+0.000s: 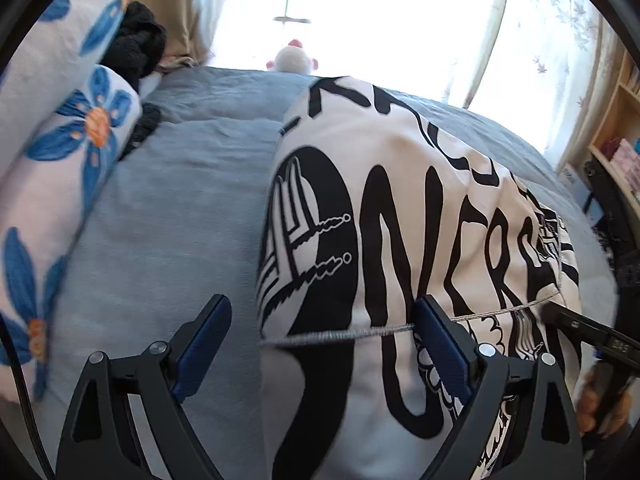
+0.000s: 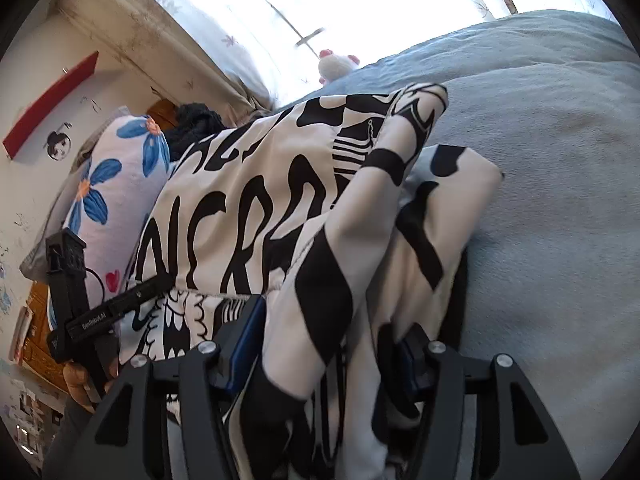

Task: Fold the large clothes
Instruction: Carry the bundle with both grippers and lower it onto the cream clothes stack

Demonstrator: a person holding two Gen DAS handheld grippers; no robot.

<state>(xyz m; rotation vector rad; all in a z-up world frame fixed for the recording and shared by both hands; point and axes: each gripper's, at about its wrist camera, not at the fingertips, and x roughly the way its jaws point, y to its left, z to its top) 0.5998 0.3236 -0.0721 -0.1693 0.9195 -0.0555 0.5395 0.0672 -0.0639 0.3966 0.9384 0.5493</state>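
While lying on the grey-blue bed [image 1: 168, 208], the soft, floppy black-and-white printed garment [image 1: 400, 208] is slumping; left gripper [image 1: 320, 344] jaws released around its stitched hem [image 1: 352, 334], right gripper [image 2: 332, 344] loosely straddling bunched fabric.

Shirt [image 1: 400, 184]: I see soft white cloth, matt black print, stitched grey hem.
Blanket [image 1: 192, 200]: grey, brushed, matt cloth.
Pillow [image 1: 68, 168]: smooth flowered cotton.
Fingers [image 1: 202, 344]: my matt black plastic, blue ribbed pads.
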